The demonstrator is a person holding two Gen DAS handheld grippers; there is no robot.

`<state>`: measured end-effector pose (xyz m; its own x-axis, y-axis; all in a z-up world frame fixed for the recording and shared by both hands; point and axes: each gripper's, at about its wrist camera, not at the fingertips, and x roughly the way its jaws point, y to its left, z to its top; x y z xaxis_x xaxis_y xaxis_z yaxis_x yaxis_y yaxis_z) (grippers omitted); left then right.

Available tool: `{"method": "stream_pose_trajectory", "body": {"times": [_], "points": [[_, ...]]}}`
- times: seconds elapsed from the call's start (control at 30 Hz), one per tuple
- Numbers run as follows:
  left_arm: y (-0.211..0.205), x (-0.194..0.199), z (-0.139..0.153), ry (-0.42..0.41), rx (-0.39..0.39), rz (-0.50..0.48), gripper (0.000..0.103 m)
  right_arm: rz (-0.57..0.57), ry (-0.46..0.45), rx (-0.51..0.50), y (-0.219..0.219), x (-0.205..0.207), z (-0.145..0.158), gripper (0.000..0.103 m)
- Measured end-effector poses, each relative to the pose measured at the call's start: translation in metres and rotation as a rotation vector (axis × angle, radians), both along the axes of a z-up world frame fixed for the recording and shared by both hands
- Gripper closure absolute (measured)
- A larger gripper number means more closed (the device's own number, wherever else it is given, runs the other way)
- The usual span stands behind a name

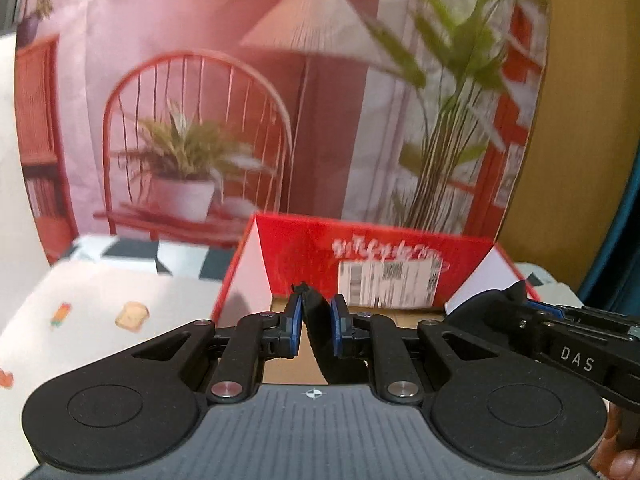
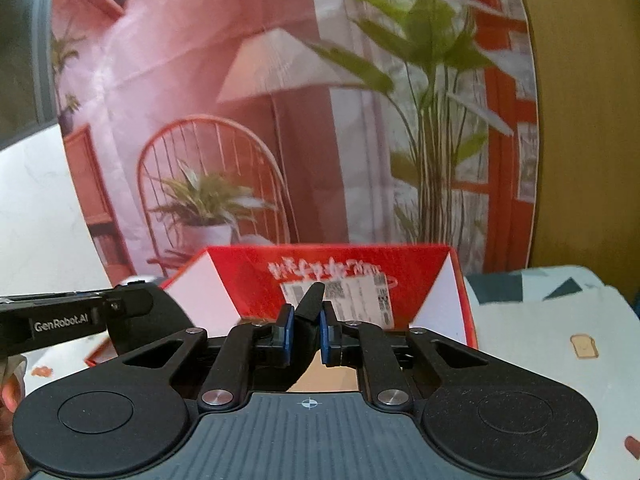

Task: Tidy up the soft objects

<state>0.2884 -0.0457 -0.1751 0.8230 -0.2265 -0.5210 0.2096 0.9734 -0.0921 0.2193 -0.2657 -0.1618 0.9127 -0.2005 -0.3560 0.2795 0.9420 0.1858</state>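
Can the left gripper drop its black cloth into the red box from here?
Probably yes. The left gripper holds the black cloth right before the open red box, with nothing between.

Both fisheye views: warm, even indoor light of moderate brightness, no hard shadows. Motion blur smears the red box (image 1: 372, 256) label and the printed backdrop (image 1: 240, 80); straight edges bow toward the rims, where dark corners vignette the picture
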Motion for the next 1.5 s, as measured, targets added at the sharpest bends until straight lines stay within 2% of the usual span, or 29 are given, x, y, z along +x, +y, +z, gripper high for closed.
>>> {"method": "stream_pose_trajectory", "body": {"times": [0.1, 0.23, 0.37, 0.47, 0.7, 0.9, 0.97, 1.03, 1.1, 1.13, 1.17, 1.27, 1.5], "points": [[0.001, 0.010, -0.002, 0.011, -0.006, -0.012, 0.087, -0.007, 0.020, 0.003, -0.005, 0.005, -0.009, 0.092], [-0.004, 0.015, 0.003, -0.029, 0.019, -0.016, 0.087, 0.021, 0.015, -0.067, -0.004, 0.010, -0.012, 0.092], [-0.020, 0.025, -0.012, 0.039, 0.100, -0.072, 0.087, 0.044, 0.073, -0.086, -0.006, 0.022, -0.018, 0.092], [-0.021, 0.031, -0.022, 0.107, 0.097, -0.096, 0.087, 0.052, 0.124, -0.096, -0.005, 0.029, -0.029, 0.092], [-0.012, 0.045, -0.034, 0.231, 0.063, -0.108, 0.087, 0.059, 0.202, -0.037, -0.011, 0.035, -0.041, 0.092], [-0.012, 0.048, -0.037, 0.257, 0.078, -0.102, 0.085, 0.028, 0.248, 0.053, -0.021, 0.038, -0.046, 0.092], [-0.012, 0.047, -0.035, 0.245, 0.078, -0.113, 0.079, 0.017, 0.257, 0.066, -0.022, 0.039, -0.047, 0.090], [-0.012, 0.044, -0.031, 0.221, 0.075, -0.136, 0.050, 0.002, 0.267, 0.060, -0.022, 0.038, -0.047, 0.086], [-0.009, 0.039, -0.026, 0.185, 0.075, -0.132, 0.037, -0.015, 0.257, 0.038, -0.020, 0.035, -0.045, 0.081], [-0.008, 0.037, -0.023, 0.174, 0.076, -0.129, 0.036, -0.024, 0.239, 0.014, -0.018, 0.032, -0.043, 0.077], [-0.006, 0.034, -0.020, 0.163, 0.073, -0.131, 0.036, -0.032, 0.220, -0.010, -0.016, 0.029, -0.040, 0.071], [0.000, 0.021, -0.011, 0.135, 0.056, -0.128, 0.036, -0.058, 0.155, -0.025, -0.015, 0.015, -0.034, 0.066], [0.022, -0.040, -0.002, 0.027, 0.041, -0.126, 0.036, -0.094, -0.018, 0.058, -0.002, -0.037, -0.022, 0.066]]}}
